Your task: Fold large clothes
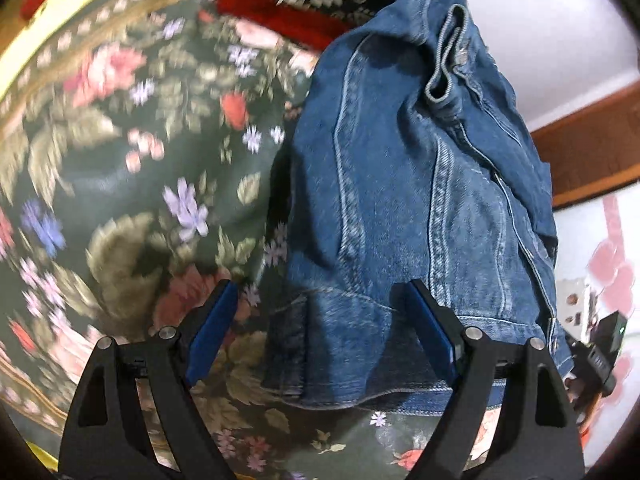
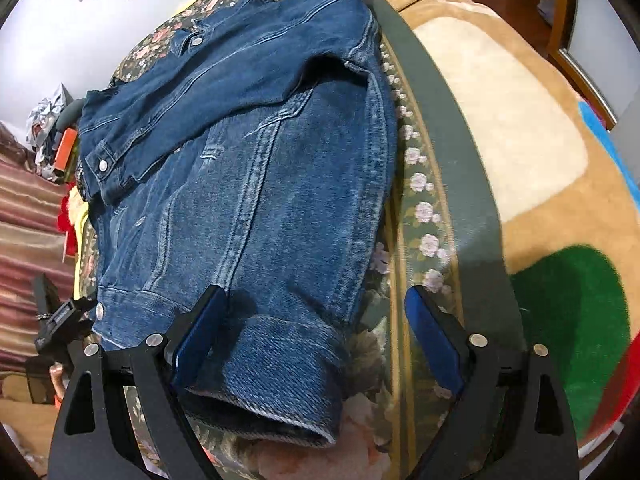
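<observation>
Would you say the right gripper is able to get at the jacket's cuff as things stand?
Probably yes. The right gripper is open, with the cuff of the denim jacket lying between its fingers on the floral cover, and nothing covers it.

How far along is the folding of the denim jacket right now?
Done: the blue denim jacket lies on the floral bedspread, one sleeve crossed over it. In hand: nothing; the left gripper and right gripper hang open above the hem and cuff. Left: grasping and the main folds.
</observation>
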`<control>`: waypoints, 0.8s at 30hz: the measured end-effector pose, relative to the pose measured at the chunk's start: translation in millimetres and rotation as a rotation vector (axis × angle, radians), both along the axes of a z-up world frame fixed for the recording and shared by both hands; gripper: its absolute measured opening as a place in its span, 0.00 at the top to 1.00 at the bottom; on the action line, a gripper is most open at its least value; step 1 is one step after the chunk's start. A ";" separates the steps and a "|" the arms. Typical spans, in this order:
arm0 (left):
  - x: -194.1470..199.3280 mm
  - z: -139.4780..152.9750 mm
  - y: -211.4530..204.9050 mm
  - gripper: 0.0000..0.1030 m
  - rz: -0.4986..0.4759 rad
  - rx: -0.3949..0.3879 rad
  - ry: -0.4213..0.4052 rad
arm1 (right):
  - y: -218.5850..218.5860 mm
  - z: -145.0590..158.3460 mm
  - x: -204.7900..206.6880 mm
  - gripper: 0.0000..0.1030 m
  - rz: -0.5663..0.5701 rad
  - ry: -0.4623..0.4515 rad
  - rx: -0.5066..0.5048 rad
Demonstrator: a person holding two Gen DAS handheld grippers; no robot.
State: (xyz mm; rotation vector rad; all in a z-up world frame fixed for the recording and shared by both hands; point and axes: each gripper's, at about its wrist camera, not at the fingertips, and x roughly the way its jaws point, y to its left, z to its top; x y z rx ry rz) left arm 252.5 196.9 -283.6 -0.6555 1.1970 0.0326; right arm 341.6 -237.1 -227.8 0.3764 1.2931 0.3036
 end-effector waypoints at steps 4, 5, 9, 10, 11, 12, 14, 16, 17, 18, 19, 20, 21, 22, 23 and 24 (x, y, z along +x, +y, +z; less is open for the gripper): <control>3.7 -6.9 -3.4 0.18 0.018 -0.048 0.005 | 4.2 -4.8 5.2 0.13 0.024 0.012 0.045; 4.7 -7.2 -4.1 0.18 0.016 -0.054 0.007 | 5.3 -5.5 5.5 0.15 0.028 0.014 0.047; 7.8 -4.7 -3.5 0.27 -0.010 -0.075 -0.007 | 11.5 -2.6 3.8 0.28 0.054 -0.001 0.049; 7.2 -3.6 -2.6 0.29 -0.019 -0.080 -0.018 | 11.3 -1.6 3.0 0.33 0.054 -0.004 0.052; 6.7 -3.0 -1.7 0.32 -0.021 -0.085 -0.024 | 10.8 -1.3 2.9 0.38 0.055 -0.005 0.057; 8.8 -2.8 -1.3 0.38 -0.023 -0.101 -0.029 | 10.0 0.3 1.9 0.42 0.057 -0.013 0.068; 9.5 -0.4 -2.4 0.42 -0.027 -0.116 -0.040 | 7.9 4.0 1.1 0.61 0.061 -0.029 0.082; 9.0 4.7 -4.7 0.49 -0.047 -0.108 -0.055 | 7.2 5.0 2.4 0.71 0.053 -0.027 0.096; 8.8 9.2 -5.9 0.55 -0.060 -0.103 -0.065 | 5.0 5.4 2.7 0.73 0.048 -0.023 0.117; 9.4 13.1 -7.1 0.64 -0.071 -0.102 -0.075 | 4.2 6.1 3.2 0.74 0.043 -0.024 0.131; 10.1 19.2 -8.6 0.68 -0.084 -0.101 -0.091 | 4.8 6.9 3.8 0.76 0.039 -0.028 0.136; 10.3 24.8 -9.5 0.73 -0.092 -0.094 -0.103 | 6.1 9.2 3.7 0.79 0.038 -0.038 0.144; 11.4 28.7 -10.4 0.75 -0.096 -0.085 -0.113 | 6.6 14.4 3.5 0.79 0.034 -0.064 0.153; 12.3 34.0 -11.4 0.77 -0.100 -0.074 -0.126 | 4.9 20.7 3.4 0.80 0.027 -0.090 0.158; 13.5 39.9 -12.4 0.80 -0.107 -0.063 -0.141 | 5.1 27.8 3.5 0.81 0.019 -0.122 0.167; 14.9 47.0 -13.3 0.82 -0.112 -0.057 -0.158 | 5.4 35.1 4.2 0.81 0.015 -0.151 0.177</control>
